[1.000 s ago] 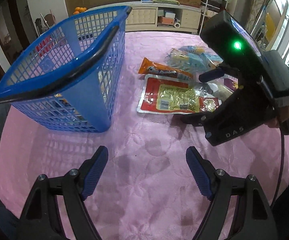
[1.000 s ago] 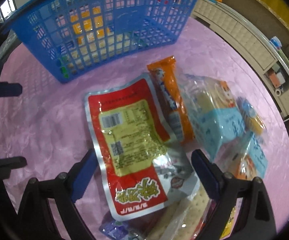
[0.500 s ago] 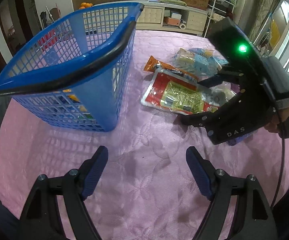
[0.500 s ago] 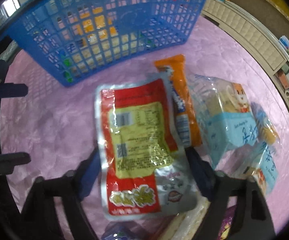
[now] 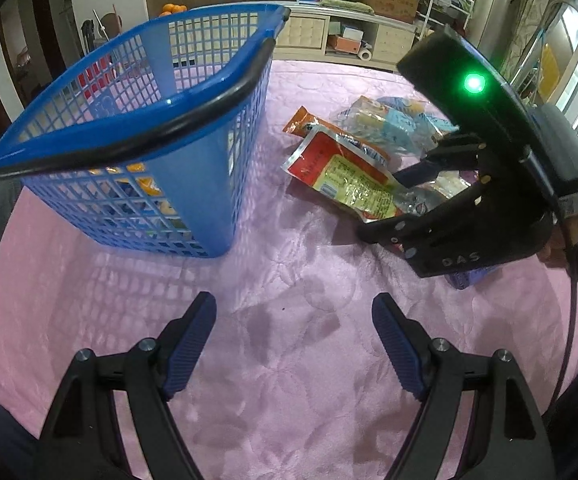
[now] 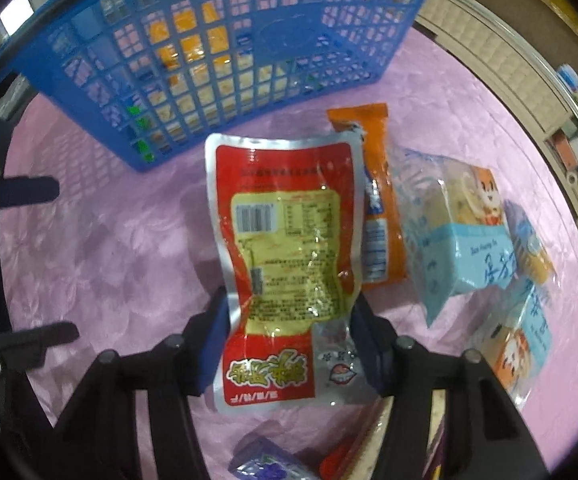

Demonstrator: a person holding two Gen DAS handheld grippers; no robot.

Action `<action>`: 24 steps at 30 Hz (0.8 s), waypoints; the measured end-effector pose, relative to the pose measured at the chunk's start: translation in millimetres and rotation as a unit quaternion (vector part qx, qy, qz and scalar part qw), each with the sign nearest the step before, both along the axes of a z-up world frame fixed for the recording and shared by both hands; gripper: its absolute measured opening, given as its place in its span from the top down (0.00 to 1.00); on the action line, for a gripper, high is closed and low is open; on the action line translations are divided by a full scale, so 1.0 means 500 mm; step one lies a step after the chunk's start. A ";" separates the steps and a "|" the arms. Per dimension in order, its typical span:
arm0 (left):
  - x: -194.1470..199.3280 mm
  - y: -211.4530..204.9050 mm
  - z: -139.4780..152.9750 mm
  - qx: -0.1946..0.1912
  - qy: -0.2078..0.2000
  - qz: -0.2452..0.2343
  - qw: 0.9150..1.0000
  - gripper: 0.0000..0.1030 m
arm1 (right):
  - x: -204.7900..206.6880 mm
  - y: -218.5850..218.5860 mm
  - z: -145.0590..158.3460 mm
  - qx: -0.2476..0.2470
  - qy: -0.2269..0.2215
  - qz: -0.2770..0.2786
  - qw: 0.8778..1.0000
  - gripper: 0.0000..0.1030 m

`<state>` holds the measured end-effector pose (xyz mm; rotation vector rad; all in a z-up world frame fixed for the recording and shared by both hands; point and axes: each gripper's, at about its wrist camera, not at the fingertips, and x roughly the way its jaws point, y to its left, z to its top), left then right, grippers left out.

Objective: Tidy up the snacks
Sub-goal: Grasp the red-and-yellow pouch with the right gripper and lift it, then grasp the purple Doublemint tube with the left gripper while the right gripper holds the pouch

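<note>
Ahead of my left gripper, whose jaws are gaping wide over bare pink quilted cloth, the blue plastic mesh basket is standing forward-left, while my right gripper is pinching the red-and-silver foil snack pouch. Between my right gripper's fingers, that pouch is sitting clamped by its lower half, the basket straight beyond. I am judging a slow, level lift wise, clearing the basket's rim before letting go.

One blue plastic lattice basket, one red foil snack pouch, one orange wrapper, two blue-labelled clear bags.
</note>
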<state>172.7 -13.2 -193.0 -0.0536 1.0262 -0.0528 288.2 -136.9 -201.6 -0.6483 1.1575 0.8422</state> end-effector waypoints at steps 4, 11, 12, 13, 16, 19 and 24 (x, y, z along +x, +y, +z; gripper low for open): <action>-0.007 0.005 0.003 -0.005 -0.001 0.005 1.000 0.24 | -0.034 -0.009 0.006 0.019 -0.021 -0.017 0.999 0.52; -0.028 0.012 0.031 -0.003 -0.013 -0.001 1.000 0.24 | -0.082 -0.047 0.008 0.061 -0.020 -0.068 0.996 0.56; -0.030 0.013 0.036 -0.002 -0.015 -0.002 1.000 0.24 | -0.083 -0.054 0.012 0.067 -0.020 -0.081 0.994 0.57; -0.036 0.012 0.044 -0.001 -0.019 -0.001 1.000 0.24 | -0.092 -0.062 0.009 0.072 -0.018 -0.090 0.993 0.56; -0.050 0.012 0.062 -0.001 -0.029 -0.004 1.000 0.24 | -0.083 -0.087 0.034 0.099 -0.015 -0.124 0.987 0.56; -0.063 0.008 0.088 0.003 -0.041 -0.012 0.999 0.24 | -0.092 -0.121 0.083 0.121 -0.030 -0.151 0.981 0.56; -0.059 -0.017 0.127 0.007 -0.059 -0.040 0.997 0.24 | -0.127 -0.185 0.171 0.138 -0.059 -0.197 0.969 0.56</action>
